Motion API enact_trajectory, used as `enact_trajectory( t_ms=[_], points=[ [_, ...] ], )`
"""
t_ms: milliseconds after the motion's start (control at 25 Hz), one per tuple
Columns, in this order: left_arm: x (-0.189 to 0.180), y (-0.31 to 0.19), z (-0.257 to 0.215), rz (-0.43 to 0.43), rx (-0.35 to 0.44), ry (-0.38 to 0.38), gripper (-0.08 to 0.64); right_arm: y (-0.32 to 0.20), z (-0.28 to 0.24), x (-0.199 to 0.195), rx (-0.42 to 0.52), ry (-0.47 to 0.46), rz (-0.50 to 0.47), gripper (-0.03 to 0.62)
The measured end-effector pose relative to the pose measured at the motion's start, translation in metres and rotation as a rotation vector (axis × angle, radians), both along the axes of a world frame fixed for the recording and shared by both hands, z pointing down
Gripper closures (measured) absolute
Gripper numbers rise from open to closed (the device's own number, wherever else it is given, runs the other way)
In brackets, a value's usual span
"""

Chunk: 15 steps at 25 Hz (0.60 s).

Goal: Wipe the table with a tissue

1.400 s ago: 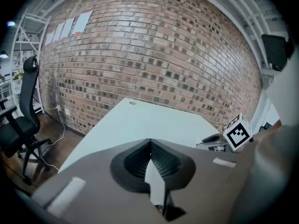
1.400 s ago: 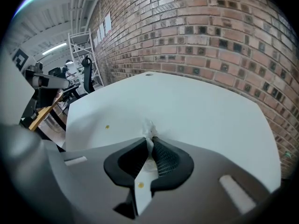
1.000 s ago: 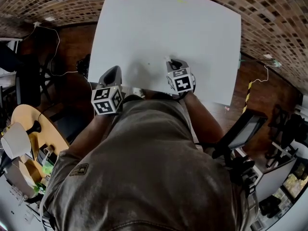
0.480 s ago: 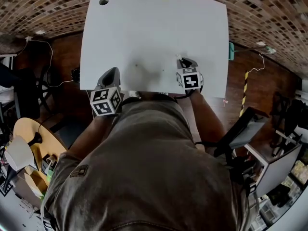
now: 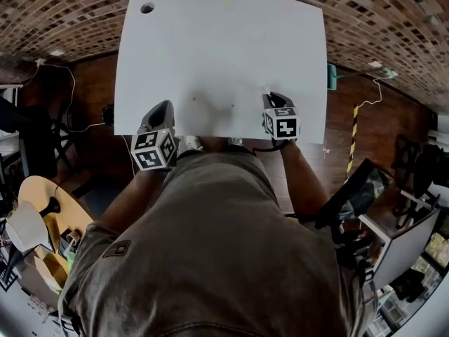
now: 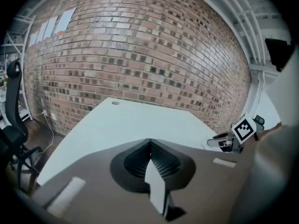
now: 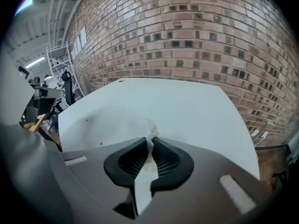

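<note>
**Q:** What surrounds the work surface?

**A:** A smooth white bench point(image 5: 217, 55), roughly square with rounded corners, stands against a brick wall point(image 6: 140, 55). A round cable hole point(image 5: 146, 8) pierces its far left corner. A black office chair point(image 5: 354, 188) stands to the person's right and a round wooden table point(image 5: 42, 188) to the left, both apart from the bench. A few small dark specks point(image 5: 194, 100) mark the top between the two tools.

**Q:** How do the tools stand?

**A:** The left tool point(image 6: 149, 143) sits over the near left edge, its ribbed black pads pressed together, pad against pad. The right tool point(image 7: 150, 141), by the near right edge, pinches a white tissue point(image 7: 150, 126). Each tool carries a black-and-white marker cube point(image 5: 280, 123) behind its jaws.

**Q:** Where is the tissue, and what form has it?

**A:** It is a thin, crumpled white wad, held between the right tool's pads. Its free end juts just past the tips and meets the bench top near the right side.
</note>
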<state>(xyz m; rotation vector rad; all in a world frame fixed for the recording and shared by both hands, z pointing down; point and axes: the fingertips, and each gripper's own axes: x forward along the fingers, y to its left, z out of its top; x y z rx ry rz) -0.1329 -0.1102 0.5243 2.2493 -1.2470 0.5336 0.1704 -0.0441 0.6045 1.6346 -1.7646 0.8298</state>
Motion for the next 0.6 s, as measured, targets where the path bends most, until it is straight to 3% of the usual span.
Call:
enact_trajectory(
  t_ms=[320, 600],
  points=[
    [-0.014, 0.003, 0.002, -0.021, -0.010, -0.004, 0.558, 0.006, 0.015, -0.009, -0.047, 0.035, -0.020, 0.548],
    [-0.025, 0.007, 0.008, -0.024, -0.020, 0.007, 0.558, 0.009, 0.016, -0.051, -0.052, 0.023, -0.089, 0.549]
  ],
)
